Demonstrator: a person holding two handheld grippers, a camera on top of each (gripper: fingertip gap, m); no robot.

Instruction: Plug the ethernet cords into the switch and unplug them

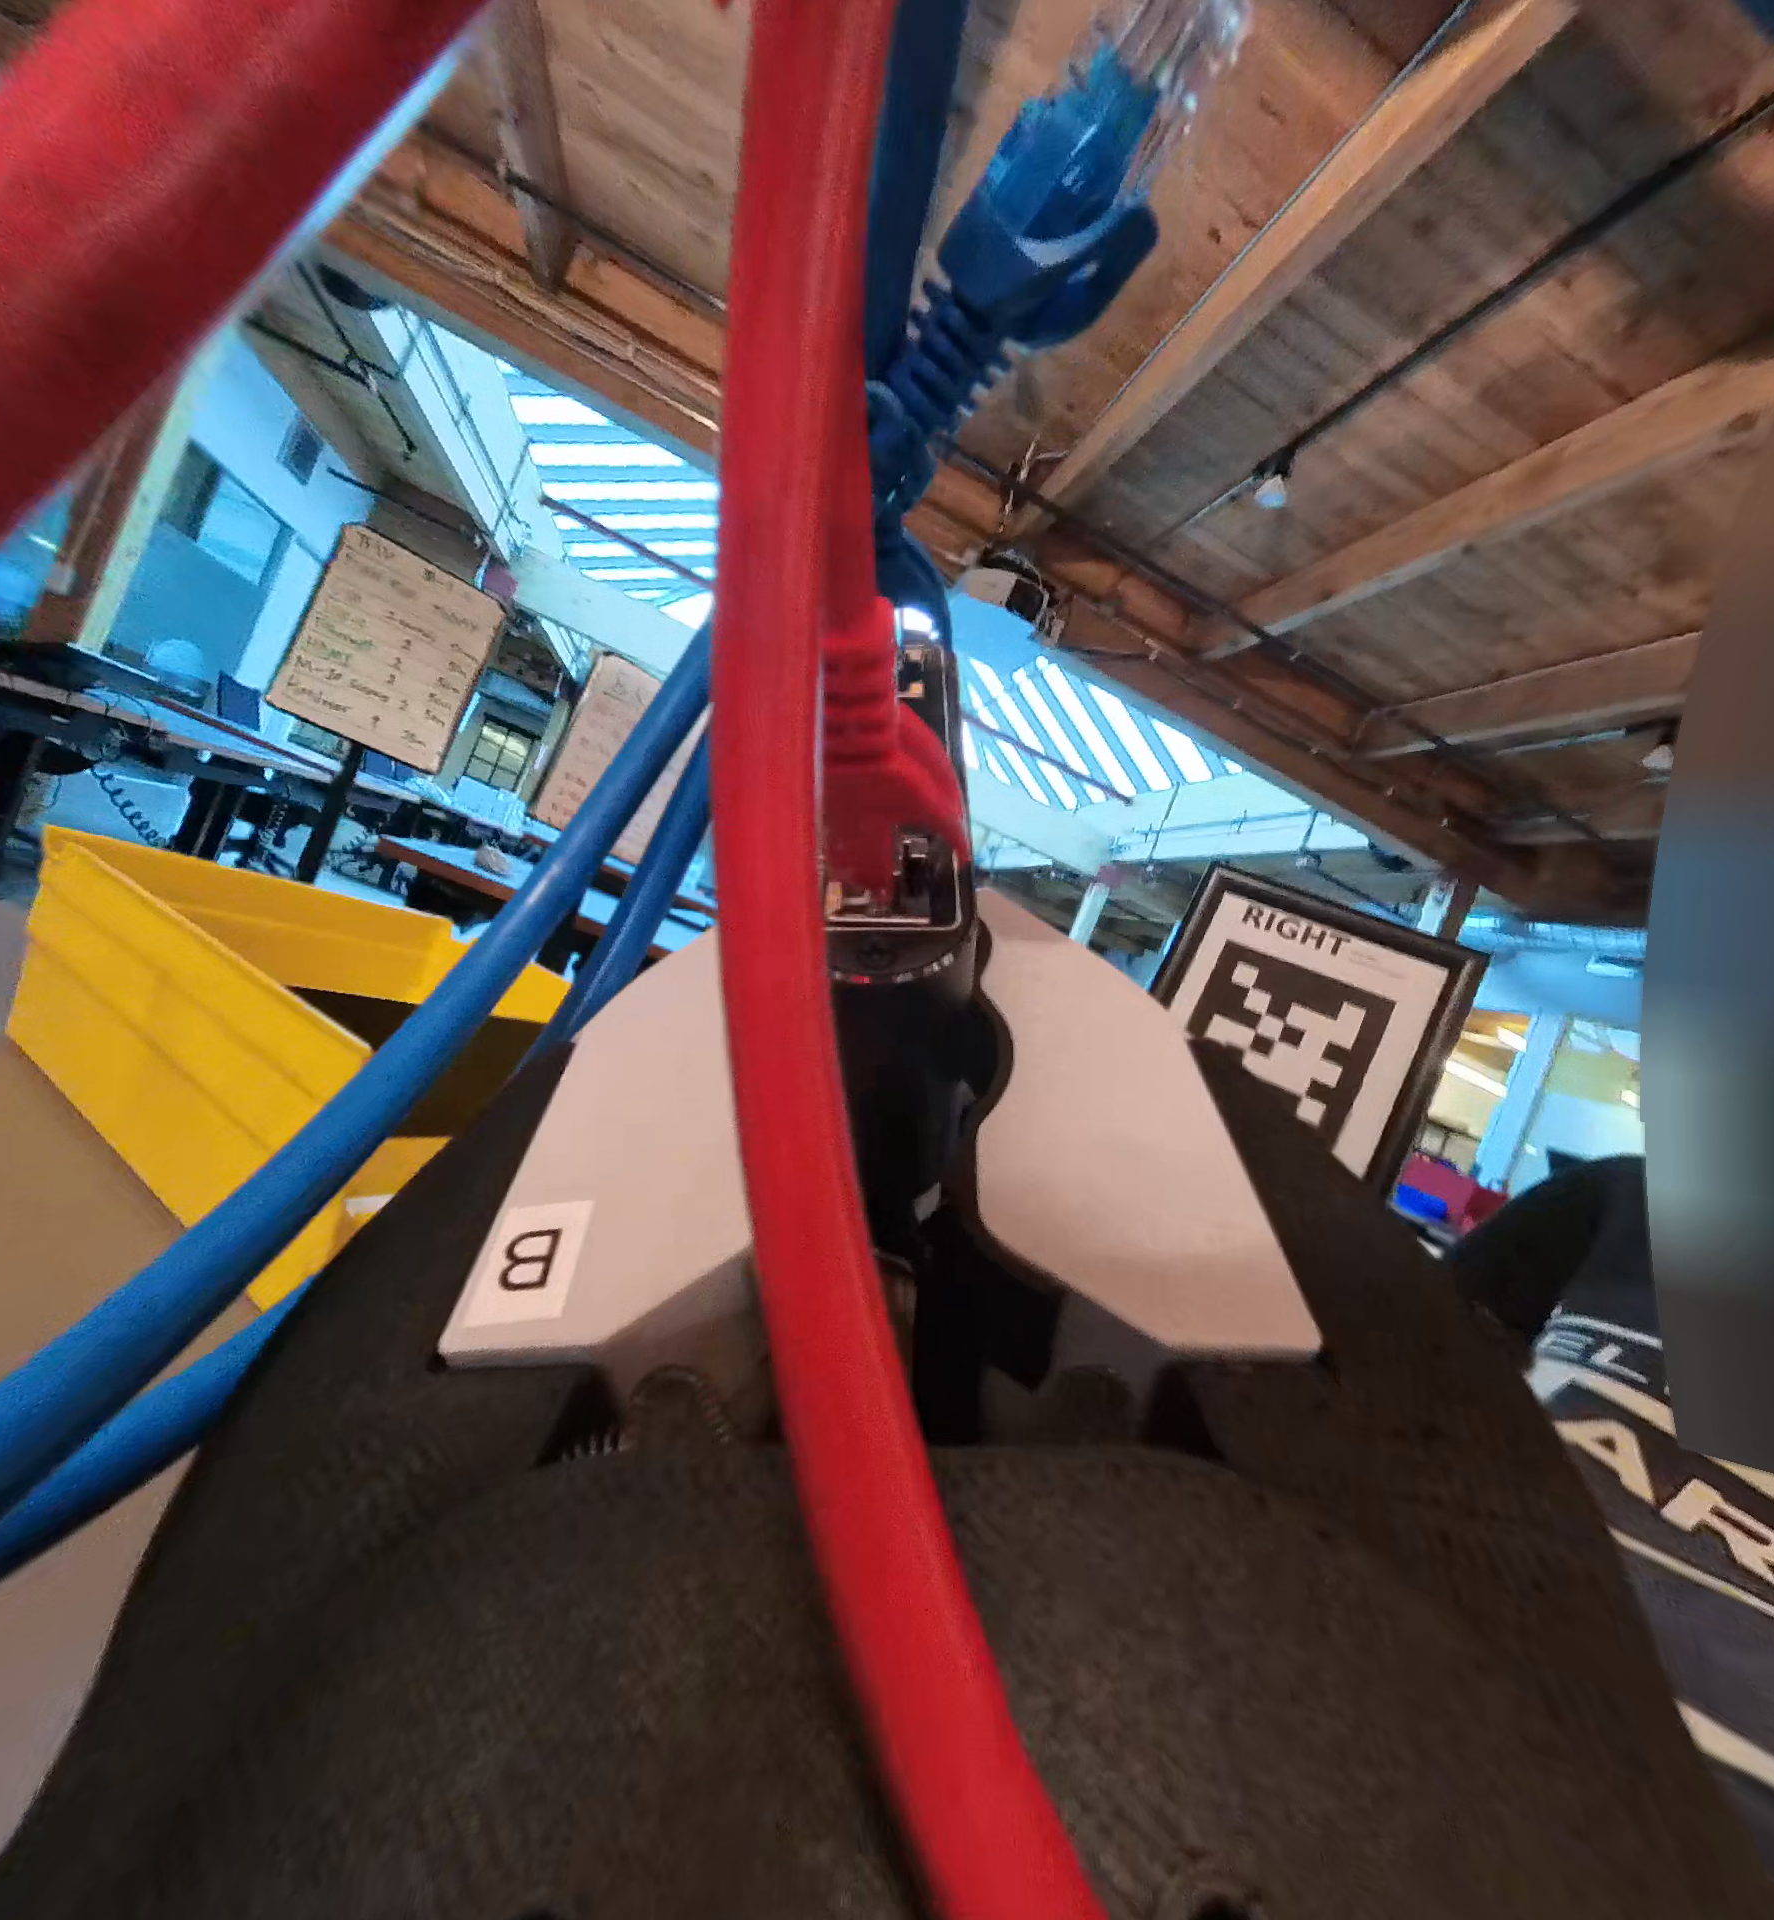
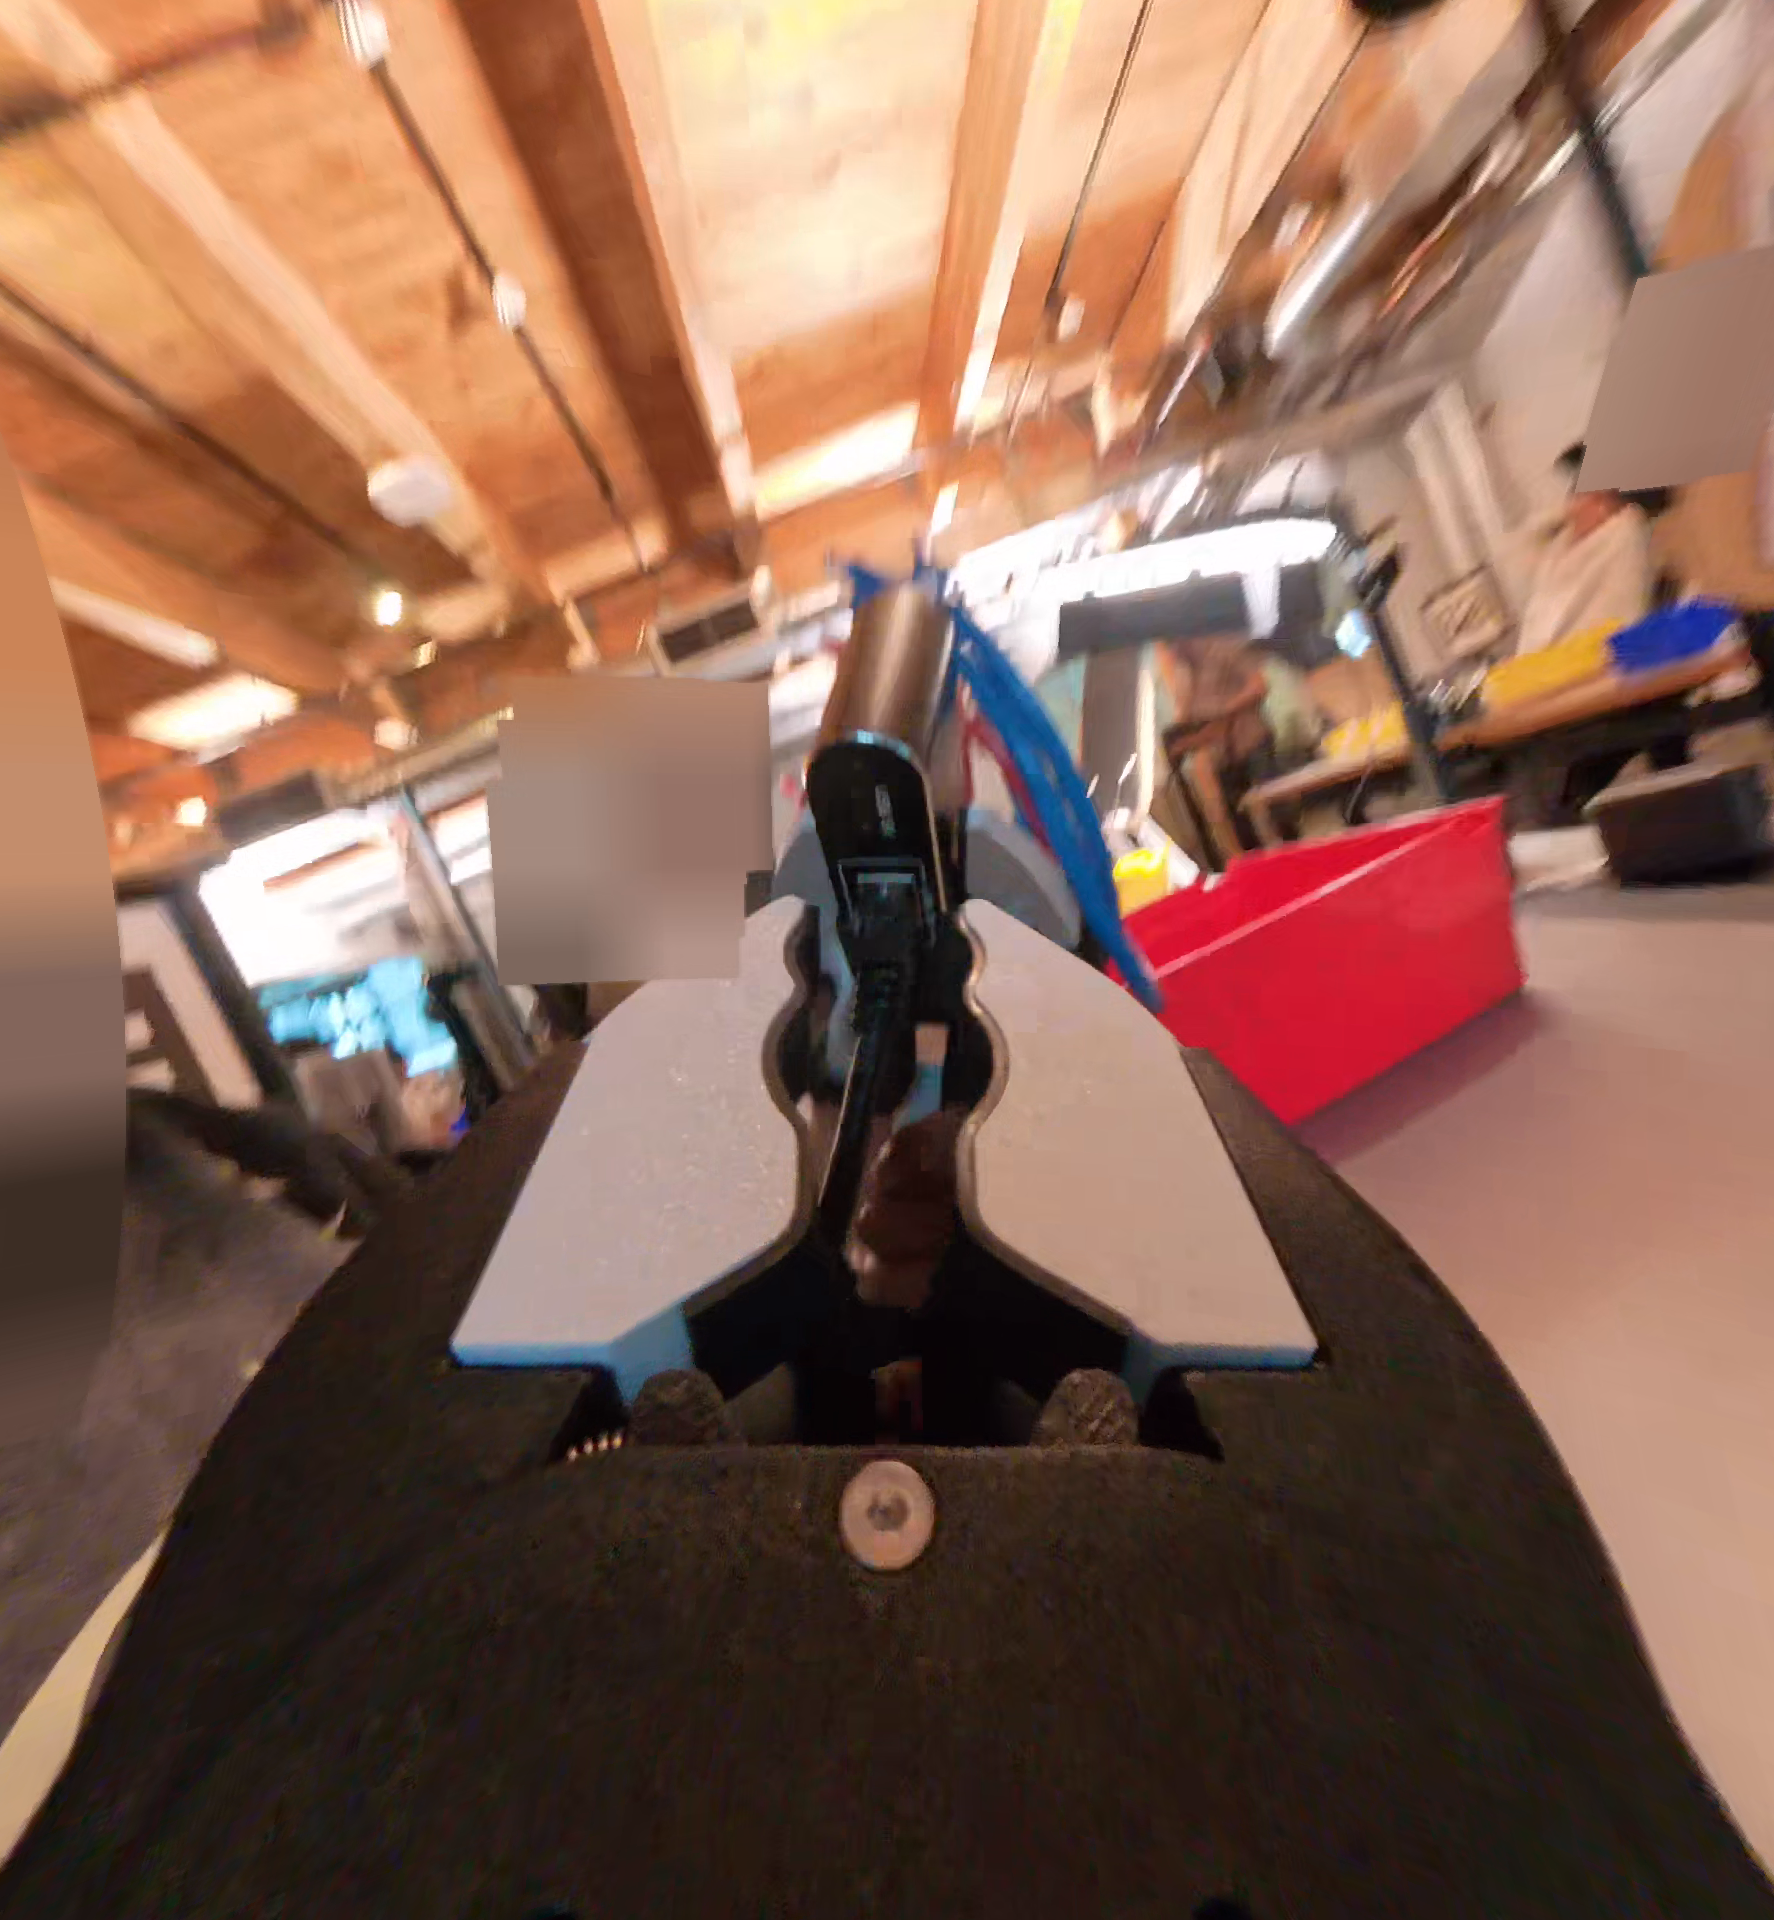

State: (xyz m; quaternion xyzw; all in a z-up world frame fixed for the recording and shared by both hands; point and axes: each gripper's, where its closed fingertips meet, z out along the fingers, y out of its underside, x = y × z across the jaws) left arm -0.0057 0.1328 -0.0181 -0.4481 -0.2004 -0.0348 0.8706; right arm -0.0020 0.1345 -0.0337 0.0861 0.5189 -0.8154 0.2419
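My left gripper (image 1: 898, 1049) is clamped on the switch (image 1: 898, 914), a narrow dark box standing on end between my two grey pads (image 1: 644, 1153), its port face turned toward my left wrist camera. A red ethernet cord (image 1: 810, 1039) sweeps from 6 o'clock up past the middle of the left wrist view and out at 12; its red plug (image 1: 878, 758) sits in a port near the switch's lower end. A blue plug (image 1: 1049, 239) with a clear tip hangs loose at 1 o'clock, above the switch and apart from it. Two blue cords (image 1: 343, 1174) run from 8 o'clock toward the centre, passing over a yellow bin (image 1: 166, 997) at 9 o'clock on the grey table (image 1: 21, 1195). A framed marker card (image 1: 1309, 1039) stands at 3 o'clock.

From my right wrist view, my right gripper (image 2: 883, 977) is closed around the other end of the switch (image 2: 878, 821), whose rounded black end cap points up toward 12 o'clock. A black cable (image 2: 867, 1049) drops from that end down the gap between my fingers (image 2: 1091, 1143) (whether they pinch the cable, the casing, or both, I cannot tell). Blue cords (image 2: 1049, 790) arc down at 1 o'clock behind the switch. A red bin (image 2: 1361, 945) rests on the table (image 2: 1589, 1247) at 3 o'clock. This view is blurred.
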